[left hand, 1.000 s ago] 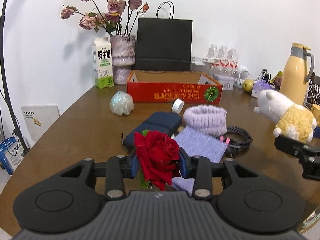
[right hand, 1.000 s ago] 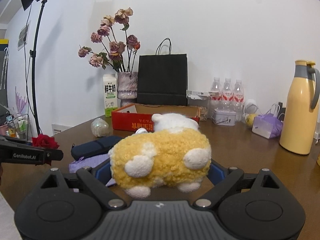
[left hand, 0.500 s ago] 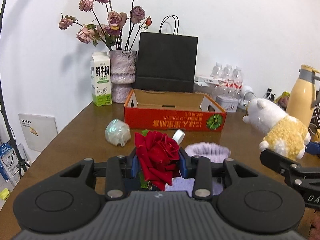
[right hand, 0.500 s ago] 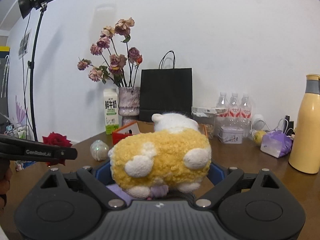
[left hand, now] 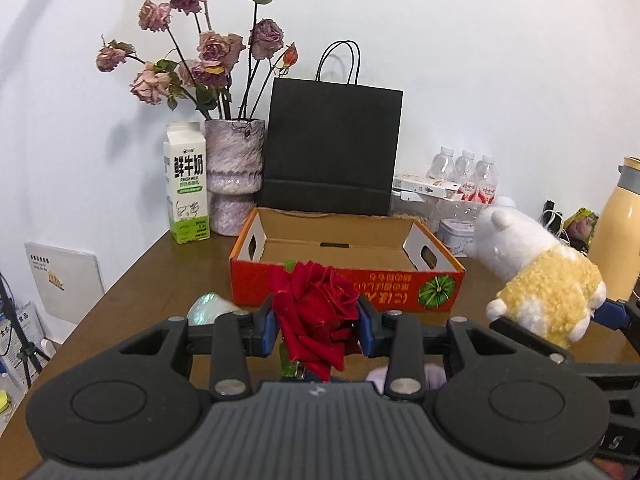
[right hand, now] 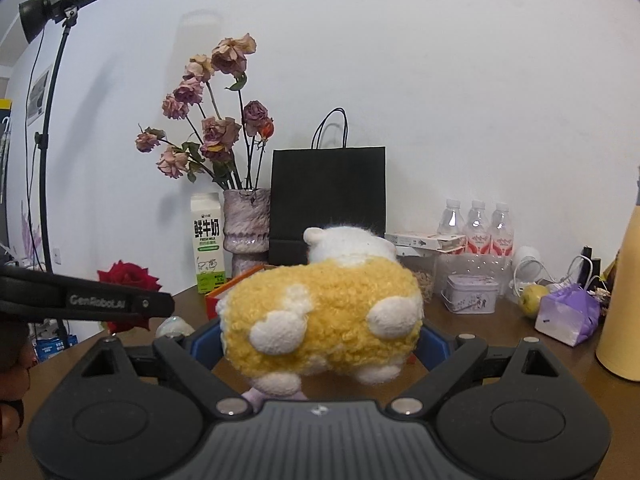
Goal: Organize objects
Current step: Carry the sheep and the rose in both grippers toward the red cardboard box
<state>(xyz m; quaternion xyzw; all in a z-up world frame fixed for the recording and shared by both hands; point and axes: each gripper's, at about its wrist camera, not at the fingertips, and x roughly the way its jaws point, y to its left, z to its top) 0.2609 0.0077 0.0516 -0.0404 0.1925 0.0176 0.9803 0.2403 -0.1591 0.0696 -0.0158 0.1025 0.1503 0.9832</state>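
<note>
My left gripper (left hand: 316,322) is shut on a red rose (left hand: 314,312) and holds it above the table, just in front of the open red cardboard box (left hand: 348,280). My right gripper (right hand: 320,336) is shut on a yellow and white plush sheep (right hand: 324,312), lifted off the table. The sheep also shows in the left wrist view (left hand: 536,280), to the right of the box. The rose also shows in the right wrist view (right hand: 126,276), behind the left gripper's finger.
Behind the box stand a milk carton (left hand: 186,184), a vase of dried roses (left hand: 234,176) and a black paper bag (left hand: 332,148). Water bottles (left hand: 464,178), a tin (right hand: 472,294) and a yellow thermos (left hand: 616,232) stand at the right. An iridescent ball (left hand: 208,306) lies left of the box.
Both grippers have risen and moved forward toward the red box, carrying the rose and the sheep. The box now looks closer and its inside shows.
</note>
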